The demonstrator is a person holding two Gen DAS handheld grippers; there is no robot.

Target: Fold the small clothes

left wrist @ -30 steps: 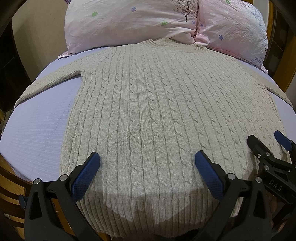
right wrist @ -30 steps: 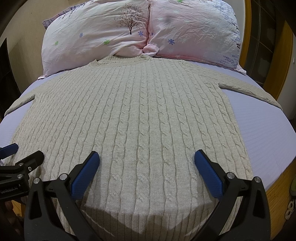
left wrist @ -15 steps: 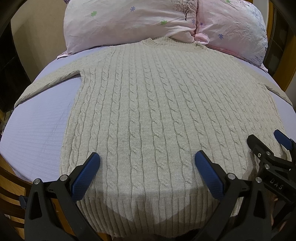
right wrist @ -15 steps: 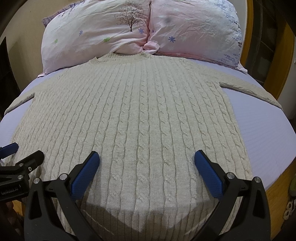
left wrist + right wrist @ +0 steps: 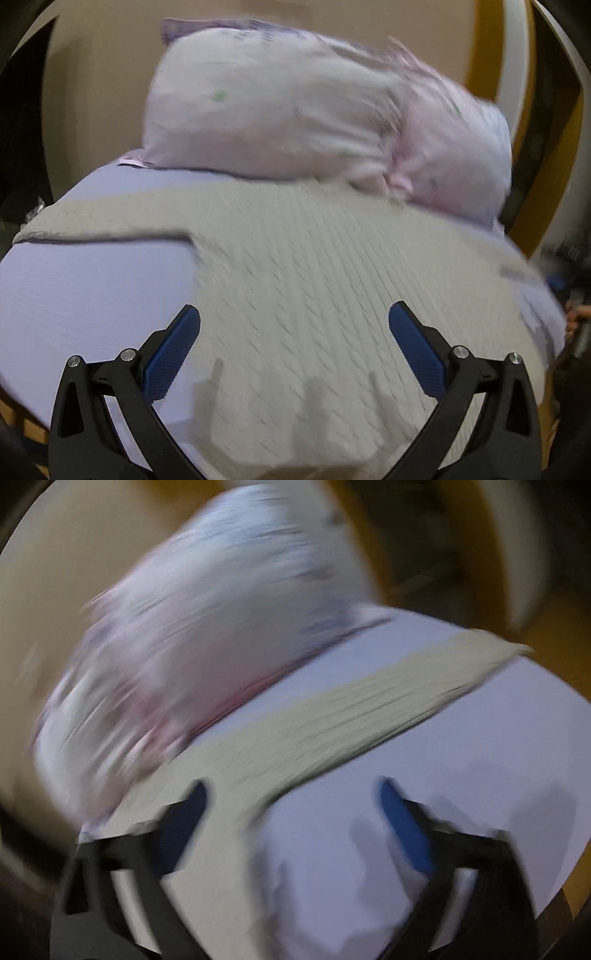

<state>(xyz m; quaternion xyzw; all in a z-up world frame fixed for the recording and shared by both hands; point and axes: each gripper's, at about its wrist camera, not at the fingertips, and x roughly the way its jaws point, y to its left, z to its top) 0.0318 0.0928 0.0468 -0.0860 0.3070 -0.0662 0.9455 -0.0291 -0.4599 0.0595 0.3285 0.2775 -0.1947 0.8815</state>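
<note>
Bed sheet (image 5: 85,295) was pale lavender, stretched flat over the bed, bare on the left side in the left wrist view and across the lower right in the right wrist view (image 5: 480,775). Two pink pillows sat side by side at the head of the bed, touching each other: left pillow (image 5: 258,122) with a small green flower print, right pillow (image 5: 454,155) blurred. In the right wrist view the pillows (image 5: 192,646) were a motion-smeared pink-white mass, print unreadable. Beige wall (image 5: 103,74) behind them. Orange-brown wooden frame (image 5: 484,48) stood upright at upper right.
</note>
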